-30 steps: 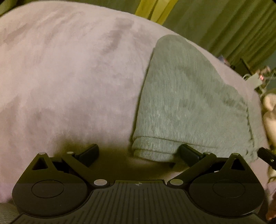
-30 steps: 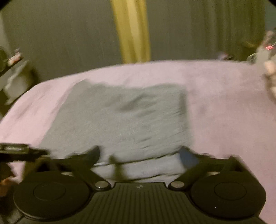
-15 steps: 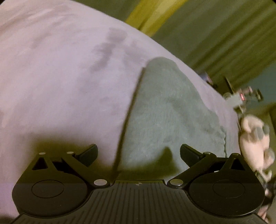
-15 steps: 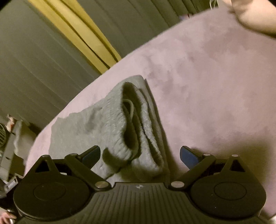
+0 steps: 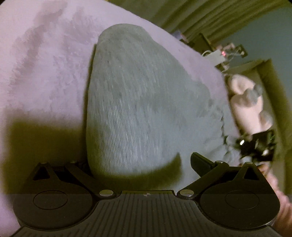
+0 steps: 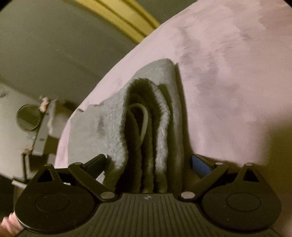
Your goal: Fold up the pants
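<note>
1. Straddling the near edge of the folded grey pants [image 6: 146,131], the right gripper [image 6: 148,162] has its jaws spread wide, one finger on each side of the stacked layers, not pinching them.
2. A pale drawstring loop [image 6: 144,116] shows between the layers in the right wrist view.
3. The left gripper [image 5: 138,164] is also spread; its right finger [image 5: 200,162] lies over the pants [image 5: 138,102], while its left finger is hidden at the cloth's left edge.
4. The pants lie folded on a pinkish plush blanket [image 5: 45,73], which stretches away to the far left.
5. Farther right, a pale stuffed toy [image 5: 246,102] sits beside the blanket.
6. Curtains [image 5: 209,16] hang at the far side.
</note>
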Available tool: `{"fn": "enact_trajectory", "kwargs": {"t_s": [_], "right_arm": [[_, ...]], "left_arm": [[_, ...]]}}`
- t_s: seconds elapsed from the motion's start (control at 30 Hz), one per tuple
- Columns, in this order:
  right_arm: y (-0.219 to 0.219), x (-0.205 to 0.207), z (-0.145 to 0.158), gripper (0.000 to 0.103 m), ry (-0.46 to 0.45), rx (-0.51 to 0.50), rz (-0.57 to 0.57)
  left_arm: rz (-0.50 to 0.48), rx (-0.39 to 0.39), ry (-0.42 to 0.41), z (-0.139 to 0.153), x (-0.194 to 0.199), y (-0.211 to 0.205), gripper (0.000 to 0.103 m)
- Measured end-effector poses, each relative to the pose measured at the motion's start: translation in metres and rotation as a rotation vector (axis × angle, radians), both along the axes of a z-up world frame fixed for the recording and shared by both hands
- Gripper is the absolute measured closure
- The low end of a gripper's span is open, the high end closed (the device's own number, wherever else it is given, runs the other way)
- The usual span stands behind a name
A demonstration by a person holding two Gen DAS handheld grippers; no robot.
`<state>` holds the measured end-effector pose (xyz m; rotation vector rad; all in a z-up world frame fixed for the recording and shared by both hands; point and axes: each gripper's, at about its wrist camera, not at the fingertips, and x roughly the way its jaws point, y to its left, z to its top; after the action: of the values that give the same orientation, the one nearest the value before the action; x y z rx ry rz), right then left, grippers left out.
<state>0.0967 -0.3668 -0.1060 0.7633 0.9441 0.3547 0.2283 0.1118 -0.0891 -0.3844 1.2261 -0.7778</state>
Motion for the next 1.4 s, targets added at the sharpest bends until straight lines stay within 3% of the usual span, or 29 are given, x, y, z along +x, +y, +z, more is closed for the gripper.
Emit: {"fn": "enact_trajectory", "kwargs": {"t_s": [0.13,0.33,0.47,0.6,0.8,1.0,1.1,1.23,1.4], "right_arm": [[-0.007,0.007,-0.007,0.004,-0.039,0.063,0.071],[-0.009,0.027,-0.014,0.004,-0.05,0.164,0.117],[0.0,0.039,-0.013,0.004,-0.067,0.169,0.147],[0.015,0.047,-0.009,0.004,-0.084,0.138,0.184],[0.022,0.056,-0.009,0.004,-0.08,0.112,0.205],[0.041,0.056,0.002,0.004,-0.095,0.025,0.221],[0.044,0.06,0.006,0.004,-0.054,0.01,0.214],[0.053,0.072,0.011,0.004,0.037,0.004,0.169],[0.056,0.071,0.008,0.004,0.018,-0.003,0.188]], "left_arm": [[0.002,-0.077,0.062,-0.009,0.018,0.004,0.0],[-0.078,-0.092,0.02,-0.011,0.026,-0.009,0.0],[-0.043,-0.125,0.065,-0.012,0.038,-0.011,0.0],[-0.102,-0.137,-0.006,-0.009,0.034,-0.02,0.0],[-0.241,-0.016,-0.094,-0.01,0.029,-0.037,0.0],[-0.186,0.065,-0.111,-0.006,0.023,-0.056,0.0],[-0.129,0.093,-0.093,-0.005,0.022,-0.06,0.0],[-0.098,0.108,-0.06,-0.003,0.025,-0.064,0.0],[-0.198,0.071,-0.074,-0.01,0.031,-0.058,0.0]]}}
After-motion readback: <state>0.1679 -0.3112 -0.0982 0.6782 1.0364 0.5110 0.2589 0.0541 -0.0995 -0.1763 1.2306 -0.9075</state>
